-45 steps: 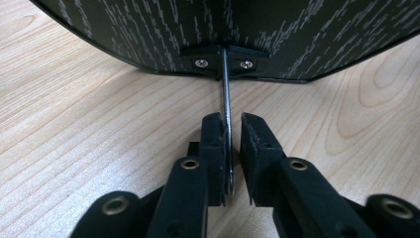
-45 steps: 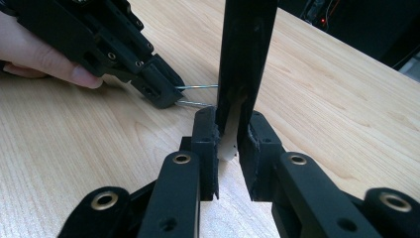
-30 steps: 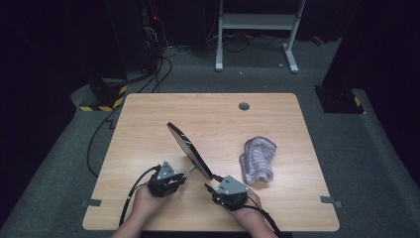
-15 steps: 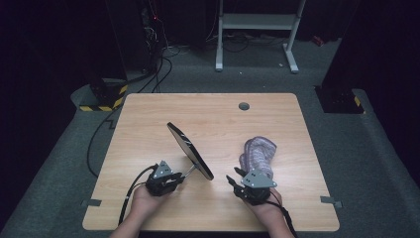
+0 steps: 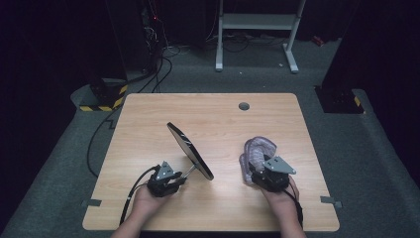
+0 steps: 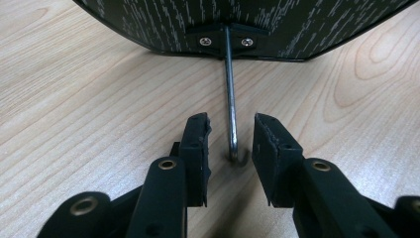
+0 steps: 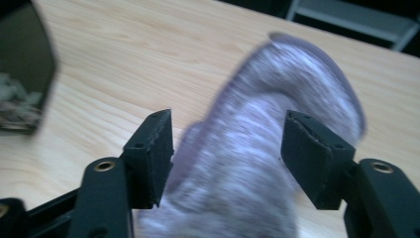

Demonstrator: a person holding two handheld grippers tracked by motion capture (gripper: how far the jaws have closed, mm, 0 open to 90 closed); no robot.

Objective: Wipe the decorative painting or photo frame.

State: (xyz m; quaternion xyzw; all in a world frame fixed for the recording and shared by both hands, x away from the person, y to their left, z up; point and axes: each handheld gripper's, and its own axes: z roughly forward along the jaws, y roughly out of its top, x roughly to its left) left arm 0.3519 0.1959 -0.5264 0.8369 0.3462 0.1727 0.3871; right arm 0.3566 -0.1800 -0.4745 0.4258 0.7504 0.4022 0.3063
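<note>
Right gripper [image 7: 225,163], jaws just widened and not yet gripping, straddles the purple cloth [image 5: 257,153] right of the propped mirror [image 5: 189,150]. Left gripper [image 6: 230,148] loosened around the mirror's wire stand [image 6: 229,94]. Center before closing.

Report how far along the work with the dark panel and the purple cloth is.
Done: the dark panel stands tilted on the table, its wire leg between the left tool's jaws, which have just been opening and no longer press it. In hand: the right tool is at the purple cloth, jaws opening wide around it, not yet gripping. Left: closing on the cloth and whatever follows with it.
</note>
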